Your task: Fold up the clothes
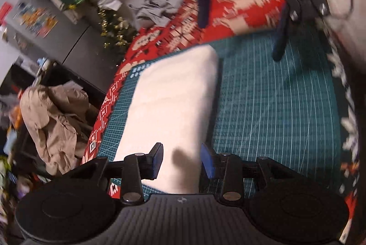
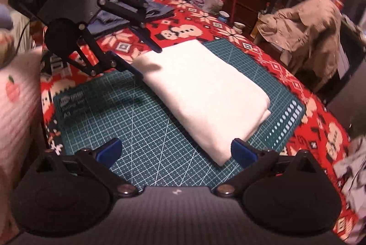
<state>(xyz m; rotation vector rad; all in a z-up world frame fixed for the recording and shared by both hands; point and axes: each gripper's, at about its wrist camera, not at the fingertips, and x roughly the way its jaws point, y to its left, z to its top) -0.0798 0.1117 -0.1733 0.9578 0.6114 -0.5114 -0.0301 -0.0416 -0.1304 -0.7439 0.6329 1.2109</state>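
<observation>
On the green cutting mat [image 2: 128, 121] the folded white garment [image 2: 201, 94] lies flat as a neat rectangle. Both grippers have their fingers apart and hold nothing: the left gripper [image 1: 181, 161] hangs over the garment's near end, the right gripper [image 2: 175, 151] beside its near corner. To finish well, I would lift both clear without snagging the cloth
</observation>
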